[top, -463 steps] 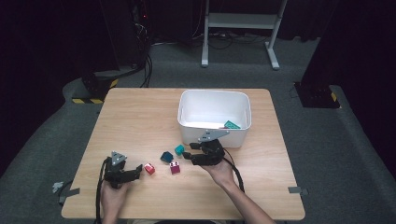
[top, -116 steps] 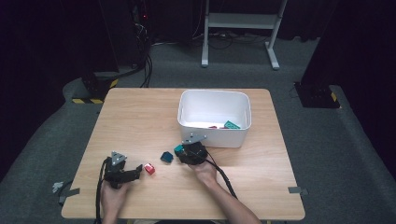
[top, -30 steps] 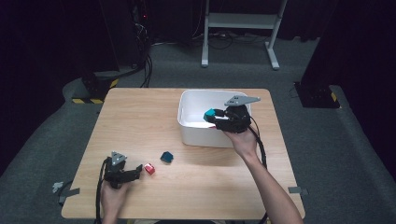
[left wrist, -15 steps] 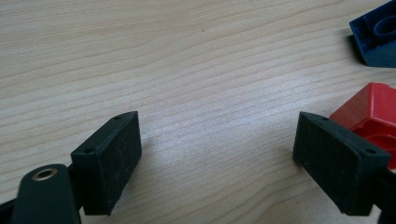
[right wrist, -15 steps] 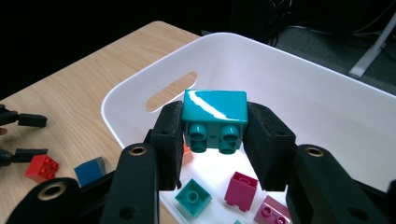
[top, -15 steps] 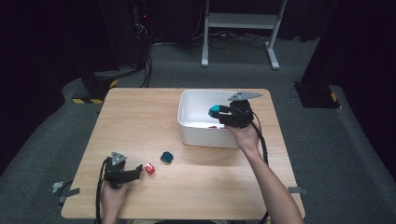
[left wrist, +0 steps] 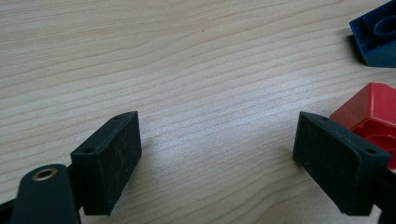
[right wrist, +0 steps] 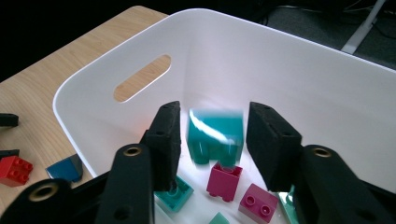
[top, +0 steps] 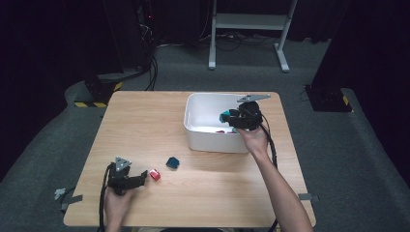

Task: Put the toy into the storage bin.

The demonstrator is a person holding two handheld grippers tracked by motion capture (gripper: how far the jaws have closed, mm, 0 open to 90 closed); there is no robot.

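Observation:
My right gripper [top: 228, 118] hangs over the white bin [top: 203, 140]. Its jaws have just been opening. A teal brick [right wrist: 215, 133], blurred, sits between the pads [right wrist: 166, 140] with a gap on each side. Magenta bricks [right wrist: 225, 179] and a teal piece [right wrist: 177, 193] lie on the bin floor below. My left gripper [top: 140, 178] rests open on the table near its front left. A red brick [left wrist: 373, 105] lies just outside one of its jaws, and a dark blue brick [left wrist: 378, 37] lies farther off.
The light wooden table [top: 145, 121] is bare across its left and middle. The red brick [top: 154, 174] and the blue brick [top: 172, 162] lie between my left gripper and the bin. Dark floor, cables and a metal stand surround the table.
My right gripper has carried the teal brick from the table up over the bin, then shifted slightly and sunk a little. Its jaws have widened off the brick. The left gripper has stayed put.

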